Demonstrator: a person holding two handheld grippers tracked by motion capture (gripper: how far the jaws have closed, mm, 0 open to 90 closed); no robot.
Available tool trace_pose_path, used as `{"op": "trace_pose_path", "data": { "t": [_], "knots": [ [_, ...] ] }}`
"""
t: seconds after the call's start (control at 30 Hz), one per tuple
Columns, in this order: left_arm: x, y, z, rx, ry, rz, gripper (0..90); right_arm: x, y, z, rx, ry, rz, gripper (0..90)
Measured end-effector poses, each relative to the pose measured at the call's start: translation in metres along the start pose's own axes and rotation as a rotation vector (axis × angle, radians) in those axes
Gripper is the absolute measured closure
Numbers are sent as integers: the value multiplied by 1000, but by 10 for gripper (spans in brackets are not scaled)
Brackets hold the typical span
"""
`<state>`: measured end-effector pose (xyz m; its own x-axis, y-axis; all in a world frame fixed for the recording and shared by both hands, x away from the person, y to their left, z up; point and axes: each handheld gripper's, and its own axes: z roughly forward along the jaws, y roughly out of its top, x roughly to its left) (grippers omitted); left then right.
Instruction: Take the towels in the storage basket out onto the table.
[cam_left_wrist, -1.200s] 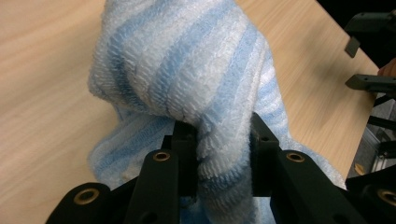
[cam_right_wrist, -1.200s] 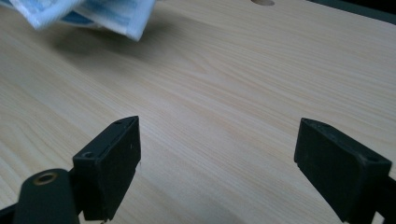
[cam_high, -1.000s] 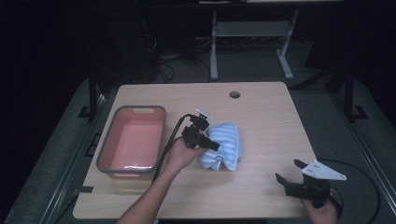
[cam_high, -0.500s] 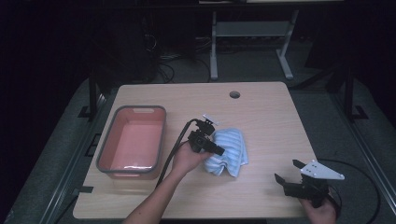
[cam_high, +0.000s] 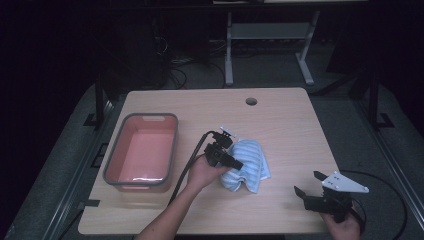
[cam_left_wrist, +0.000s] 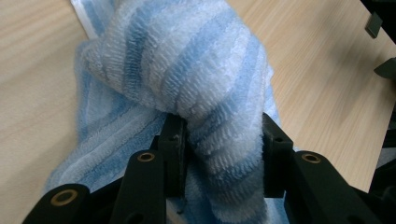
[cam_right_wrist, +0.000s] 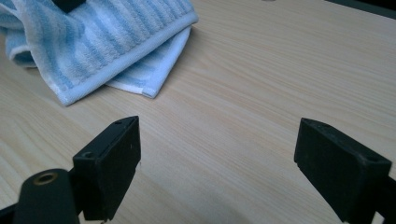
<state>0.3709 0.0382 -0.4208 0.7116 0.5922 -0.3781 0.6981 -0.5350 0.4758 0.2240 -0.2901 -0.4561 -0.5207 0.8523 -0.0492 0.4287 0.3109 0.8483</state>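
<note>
A blue-and-white striped towel (cam_high: 248, 165) lies bunched near the middle of the wooden table (cam_high: 285, 125). My left gripper (cam_high: 234, 164) is at its left side, shut on a thick fold of the towel (cam_left_wrist: 205, 88) that bulges up between the jaws. The towel's folded corner (cam_right_wrist: 116, 51) lies at the upper left of the right gripper view. My right gripper (cam_high: 310, 184) rests near the table's front right edge, open, with bare wood between its fingers (cam_right_wrist: 109, 163).
A grey bin with a pink inside (cam_high: 172, 142) stands at the table's left. A round cable hole (cam_high: 251, 101) sits near the far edge. A metal stand (cam_high: 270, 35) and cables lie on the dark floor behind the table.
My left gripper has slid toward the front right over the towel, dragging and bunching it that way. The right gripper has stayed put.
</note>
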Motion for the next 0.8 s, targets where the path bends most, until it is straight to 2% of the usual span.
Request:
{"op": "trace_pose_path", "data": {
  "t": [0.13, 0.4, 0.63, 0.8],
  "knots": [
    [-1, -1, 0, -13, 0, 1, 538, -1, 0, 0, -2, -3, 0, 142],
    [-4, -3, -8, -40, 9, 4, 355, 1, 1, 1, 1, 0, -2, 142],
    [-5, -5, -18, -80, 9, 4, 310, 1, 1, 0, 1, -4, -5, 142],
    [-8, -8, -22, -76, 23, 27, 292, 1, 1, 1, 2, -6, -4, 142]
  ]
}}
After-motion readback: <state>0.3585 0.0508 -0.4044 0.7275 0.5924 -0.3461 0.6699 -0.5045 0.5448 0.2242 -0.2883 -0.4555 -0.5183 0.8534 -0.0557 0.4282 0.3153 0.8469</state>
